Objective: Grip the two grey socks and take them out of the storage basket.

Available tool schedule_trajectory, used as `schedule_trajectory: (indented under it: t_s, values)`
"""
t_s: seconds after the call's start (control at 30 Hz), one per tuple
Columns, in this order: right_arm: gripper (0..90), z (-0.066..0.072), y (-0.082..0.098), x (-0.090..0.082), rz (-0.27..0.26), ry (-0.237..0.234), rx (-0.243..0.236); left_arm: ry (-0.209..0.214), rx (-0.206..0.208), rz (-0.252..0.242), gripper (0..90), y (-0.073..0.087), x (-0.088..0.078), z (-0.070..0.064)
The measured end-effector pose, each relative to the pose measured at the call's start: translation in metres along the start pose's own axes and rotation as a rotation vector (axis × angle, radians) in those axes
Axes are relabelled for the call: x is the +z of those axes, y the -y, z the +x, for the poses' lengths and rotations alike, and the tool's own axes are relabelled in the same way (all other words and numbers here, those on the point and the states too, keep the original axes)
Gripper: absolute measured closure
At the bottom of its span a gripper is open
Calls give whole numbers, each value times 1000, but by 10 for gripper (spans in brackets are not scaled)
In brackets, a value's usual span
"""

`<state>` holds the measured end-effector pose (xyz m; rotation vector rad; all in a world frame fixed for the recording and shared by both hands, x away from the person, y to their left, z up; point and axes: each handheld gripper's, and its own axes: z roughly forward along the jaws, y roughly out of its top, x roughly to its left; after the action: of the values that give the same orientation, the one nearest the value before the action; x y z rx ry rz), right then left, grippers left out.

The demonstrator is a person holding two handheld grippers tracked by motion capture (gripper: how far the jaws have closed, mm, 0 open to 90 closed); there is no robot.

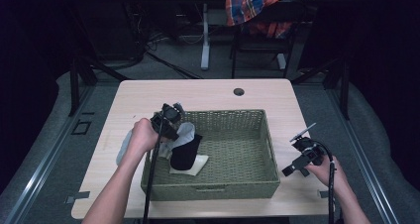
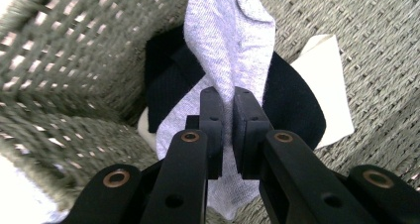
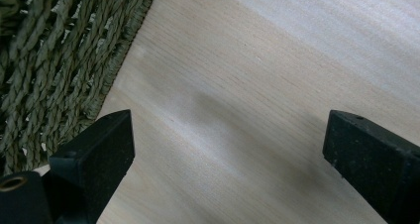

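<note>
Nearest the camera in the high view, two bare forearms are seen entering from the bottom edge.

Right gripper (image 1: 297,167): held by the right hand (image 1: 324,170) over the bare wood of the table (image 1: 208,91), just beside the right wall of the basket. Its jaws are set wide apart, and nothing is held between them; in the right gripper view only pale wood grain is seen between the two black pads (image 3: 96,149).

Basket (image 1: 257,184): woven, grey-green, rectangular, placed at the middle of the table with its front wall near the table's near edge.

Left gripper (image 2: 227,135): held by the left hand (image 1: 142,135) over the basket's left end. Its jaws are brought together and clamped on a light grey sock (image 2: 233,40), which is pinched between the pads and hangs from them inside the basket.

Black sock (image 2: 292,105): found under the grey one, on the basket floor near the left wall, touching it.

Cream cloth (image 2: 327,75): laid flat beneath the black sock, partly covered by it.

A further pale fabric piece (image 1: 124,147) is noted on the table outside the basket's left wall.

Farther off, beyond the table: a chair draped with a plaid garment (image 1: 250,8).
</note>
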<state>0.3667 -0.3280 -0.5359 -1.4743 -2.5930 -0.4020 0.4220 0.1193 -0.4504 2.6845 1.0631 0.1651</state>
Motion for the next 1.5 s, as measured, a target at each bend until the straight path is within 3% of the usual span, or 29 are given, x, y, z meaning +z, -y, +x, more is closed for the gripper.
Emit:
schedule_trajectory:
  t_s: [0.23, 0.27, 0.37, 0.97, 1.37, 1.43, 1.47, 1.5]
  values:
    - [57, 0, 0, 0, -2, -6, 1, -2, 4, -13, 847, -6, -10, 3]
    - [57, 1, 1, 1, -27, -1, 22, -5, 5, -18, 848, -6, -11, 3]
    - [57, 0, 0, -1, 6, 0, -7, -8, 6, -22, 848, -8, -15, 4]
    - [57, 0, 0, -1, -3, -2, -2, -56, 12, -59, 849, -20, -53, 15]
    - [57, 0, 0, -1, 1, -8, 0, -97, -43, -93, 848, -17, -80, 41]
    - [57, 1, 1, 1, -22, -4, 19, -101, -53, -97, 848, -16, -82, 44]
    - [57, 1, 2, 2, -32, -14, 26, -110, -75, -101, 848, -12, -84, 51]
    - [57, 0, 1, 0, -6, -9, 6, -111, -87, -106, 848, -9, -85, 55]
